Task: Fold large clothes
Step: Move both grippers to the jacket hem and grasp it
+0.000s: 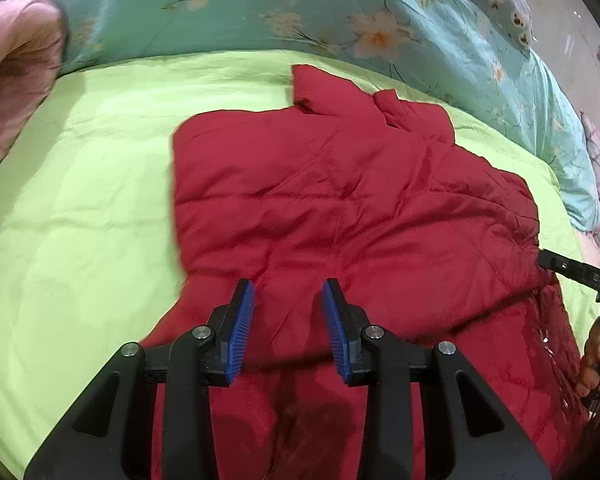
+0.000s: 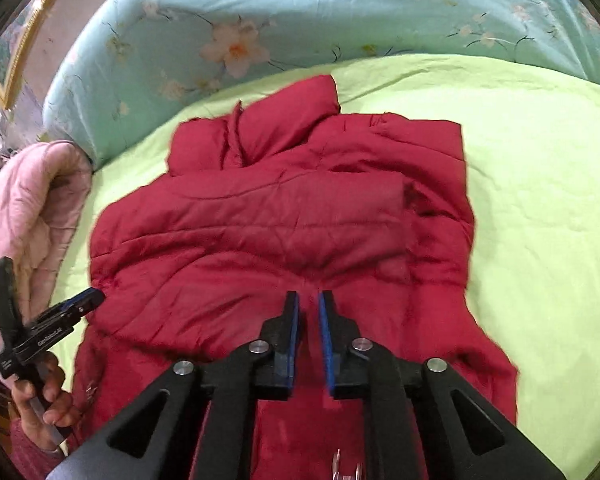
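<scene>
Left wrist view: nearest us, the left hand-held gripper (image 1: pixel 288 330) hovers over the near hem of the red puffer jacket (image 1: pixel 340 208), blue pads parted with nothing pinched between them, just cloth below. In the right wrist view the right hand-held gripper (image 2: pixel 309 336) shows only a slim gap, empty too, so both look free rather than carrying fabric. The jacket lies mid-bed on the green sheet (image 1: pixel 80 200), sleeves already folded across the body, collar (image 2: pixel 288 116) pointing far. That flat, narrowed shape suggests the next fold brings the near hem toward the collar. Beyond lies the floral quilt (image 1: pixel 220 12); a pink bundle (image 2: pixel 32 216) sits left.
</scene>
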`<act>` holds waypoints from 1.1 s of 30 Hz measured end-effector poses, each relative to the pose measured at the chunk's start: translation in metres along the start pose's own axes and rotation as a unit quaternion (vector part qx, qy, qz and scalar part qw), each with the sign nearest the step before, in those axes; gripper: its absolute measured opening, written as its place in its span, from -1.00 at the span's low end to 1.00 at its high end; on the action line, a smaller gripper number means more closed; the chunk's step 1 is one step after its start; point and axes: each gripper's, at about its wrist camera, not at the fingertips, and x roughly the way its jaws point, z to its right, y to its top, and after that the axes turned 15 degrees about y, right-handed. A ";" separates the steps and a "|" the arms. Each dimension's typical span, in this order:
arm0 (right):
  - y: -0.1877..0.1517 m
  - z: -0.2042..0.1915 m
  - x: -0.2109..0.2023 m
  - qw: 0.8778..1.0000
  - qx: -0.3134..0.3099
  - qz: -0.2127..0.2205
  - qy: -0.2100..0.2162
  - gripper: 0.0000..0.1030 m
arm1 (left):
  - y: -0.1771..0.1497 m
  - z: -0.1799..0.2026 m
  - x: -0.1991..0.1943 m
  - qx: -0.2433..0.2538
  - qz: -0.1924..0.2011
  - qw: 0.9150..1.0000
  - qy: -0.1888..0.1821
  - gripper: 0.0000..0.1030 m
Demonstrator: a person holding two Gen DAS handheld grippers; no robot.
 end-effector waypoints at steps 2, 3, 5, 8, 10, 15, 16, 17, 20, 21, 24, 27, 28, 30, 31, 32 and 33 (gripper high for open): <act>-0.011 -0.004 -0.015 1.000 -0.001 0.001 0.006 -0.38 | -0.010 -0.008 -0.011 -0.007 0.002 1.000 0.001 -0.36; -0.017 -0.005 -0.023 1.000 -0.001 0.004 0.008 -0.31 | -0.017 -0.013 -0.016 -0.013 0.001 1.000 0.002 -0.36; -0.029 -0.006 -0.035 1.000 0.001 0.008 0.014 -0.27 | -0.029 -0.021 -0.025 -0.026 -0.001 1.000 0.002 -0.36; -0.047 -0.004 -0.052 1.000 0.011 0.012 0.020 -0.27 | -0.050 -0.030 -0.036 -0.044 -0.005 0.999 -0.004 -0.36; -0.058 -0.003 -0.061 1.000 0.013 0.014 0.019 -0.27 | -0.064 -0.036 -0.043 -0.051 -0.008 0.999 -0.002 -0.36; -0.087 -0.003 -0.087 1.000 0.014 0.014 0.019 -0.22 | -0.090 -0.050 -0.062 -0.075 -0.012 0.997 0.002 -0.36; -0.091 -0.003 -0.090 1.000 0.014 0.013 0.018 -0.13 | -0.094 -0.054 -0.066 -0.079 -0.012 0.997 0.003 -0.36; -0.098 -0.003 -0.095 1.000 0.013 0.013 0.016 -0.04 | -0.099 -0.057 -0.069 -0.083 -0.012 0.996 0.005 -0.36; -0.114 0.002 -0.109 1.000 0.017 0.012 0.008 -0.01 | -0.113 -0.068 -0.079 -0.089 -0.015 0.996 0.013 -0.36; -0.119 0.005 -0.115 1.000 0.022 0.013 0.007 0.00 | -0.118 -0.072 -0.081 -0.089 -0.016 0.996 0.015 -0.36; -0.128 0.013 -0.131 0.999 0.037 0.020 0.000 0.08 | -0.129 -0.084 -0.086 -0.090 -0.023 0.996 0.016 -0.30; -0.134 0.018 -0.142 0.999 0.042 0.022 -0.004 0.23 | -0.138 -0.091 -0.088 -0.089 -0.031 0.995 0.017 -0.12; -0.136 0.021 -0.145 0.999 0.046 0.023 -0.006 0.26 | -0.141 -0.092 -0.089 -0.088 -0.033 0.995 0.017 -0.12; -0.140 0.029 -0.150 0.998 0.060 0.022 -0.007 0.27 | -0.146 -0.094 -0.088 -0.085 -0.041 0.995 0.008 -0.12; -0.143 0.032 -0.151 0.998 0.067 0.020 -0.006 0.27 | -0.149 -0.095 -0.087 -0.083 -0.046 0.995 0.002 -0.12; -0.147 0.037 -0.152 0.997 0.077 0.014 -0.003 0.27 | -0.152 -0.094 -0.086 -0.080 -0.053 0.995 -0.003 -0.12; -0.151 0.040 -0.152 0.996 0.084 0.008 -0.003 0.27 | -0.156 -0.095 -0.086 -0.077 -0.057 0.995 -0.006 -0.12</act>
